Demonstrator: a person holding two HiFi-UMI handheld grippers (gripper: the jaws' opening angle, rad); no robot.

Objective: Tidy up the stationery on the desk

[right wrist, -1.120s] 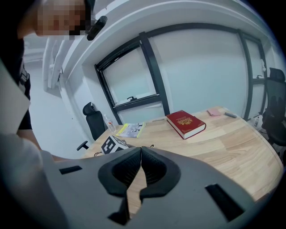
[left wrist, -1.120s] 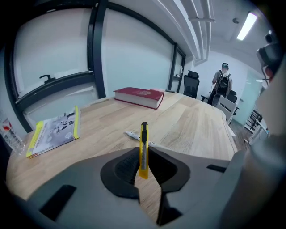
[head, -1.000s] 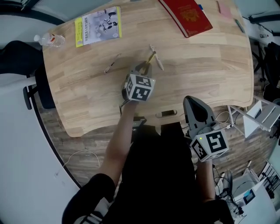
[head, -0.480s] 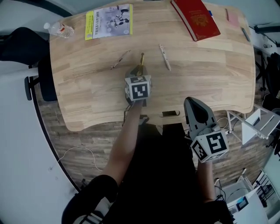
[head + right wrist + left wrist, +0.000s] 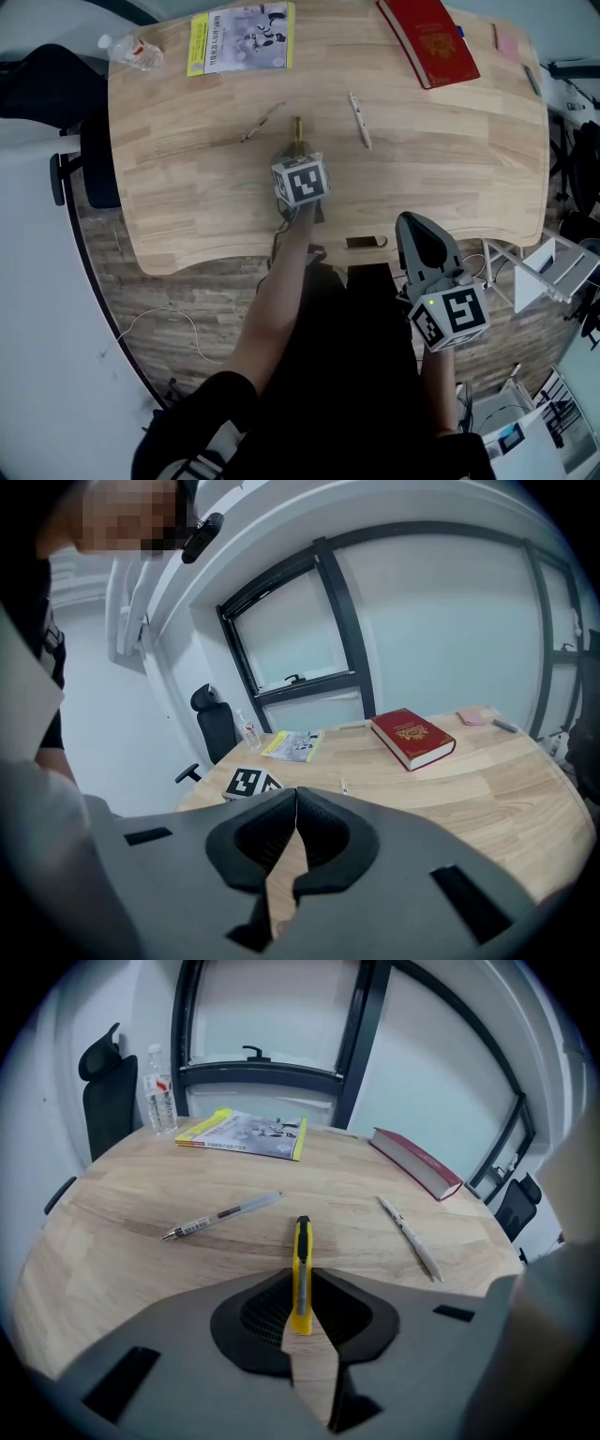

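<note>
R gripper (image 5: pixel 295 803), nearest, hangs off the edge of the light wooden desk (image 5: pixel 187 187), at 5 o'clock of the L one. Its jaws are pressed together w/ nothing btwn them. L gripper (image 5: pixel 300 1283) is clamped on the tail of the yellow plastic utility knife (image 5: pixel 301 1246), nose pointing to 12. Vs a sec ago the knife has come away from the slim white pen (image 5: pixel 410 1238), which now lies apart at 1 o'clock. Transparent ballpoint (image 5: pixel 223 1216) sits at 10. Pick-up looks done, so carrying it to a storage spot is prob. next. Farther out: thick red hardback (image 5: pixel 417 1162) at 1, yellow-spined booklet (image 5: pixel 248 1131) at 11.
</note>
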